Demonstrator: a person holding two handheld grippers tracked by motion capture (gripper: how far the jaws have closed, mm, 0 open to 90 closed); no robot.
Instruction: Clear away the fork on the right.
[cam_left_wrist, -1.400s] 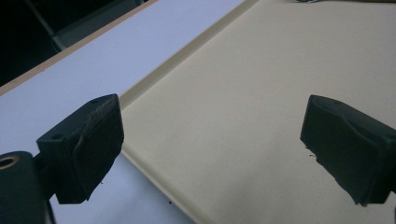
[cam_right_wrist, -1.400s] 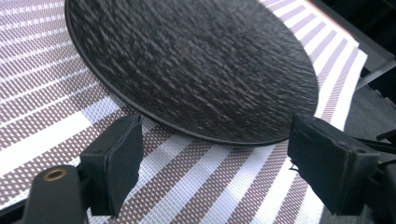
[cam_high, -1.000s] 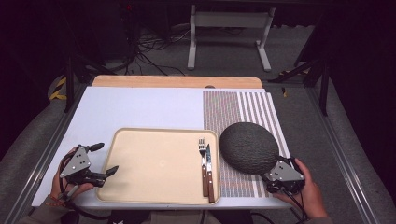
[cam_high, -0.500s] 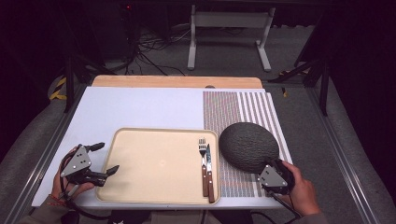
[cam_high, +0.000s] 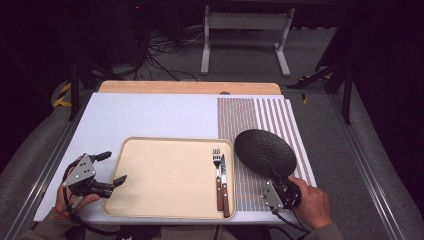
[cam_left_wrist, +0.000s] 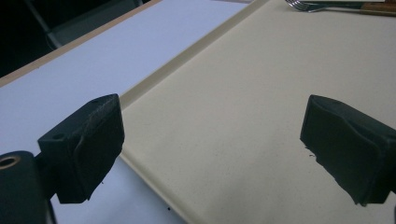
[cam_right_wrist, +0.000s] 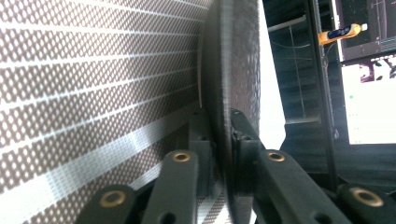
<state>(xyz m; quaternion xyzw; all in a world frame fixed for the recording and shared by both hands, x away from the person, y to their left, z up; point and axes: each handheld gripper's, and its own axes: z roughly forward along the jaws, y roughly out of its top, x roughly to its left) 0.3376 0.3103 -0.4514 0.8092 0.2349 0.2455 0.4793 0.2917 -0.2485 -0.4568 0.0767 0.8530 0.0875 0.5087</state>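
A dark textured round plate (cam_high: 265, 151) lies on the striped placemat (cam_high: 260, 115). My right gripper (cam_high: 275, 179) sits at the plate's near rim; its jaws have just been closing and now pinch that rim. In the right gripper view the plate's edge (cam_right_wrist: 233, 60) runs upright between the two jaws of the right gripper (cam_right_wrist: 223, 135). My left gripper (cam_high: 116, 167) stands open at the left edge of the beige tray (cam_high: 165, 175), nothing between its jaws. In the left gripper view the left gripper (cam_left_wrist: 212, 149) straddles the tray (cam_left_wrist: 261, 93).
A fork (cam_high: 216, 170) and a wooden-handled knife (cam_high: 225, 185) lie side by side at the tray's right end. A white mat (cam_high: 150, 115) covers the table, with a wooden board (cam_high: 190, 87) at its far edge. Dark floor and cables lie beyond.
The right gripper has slid left along the plate's near side and closed from wide open onto the rim. The left gripper has stayed put.
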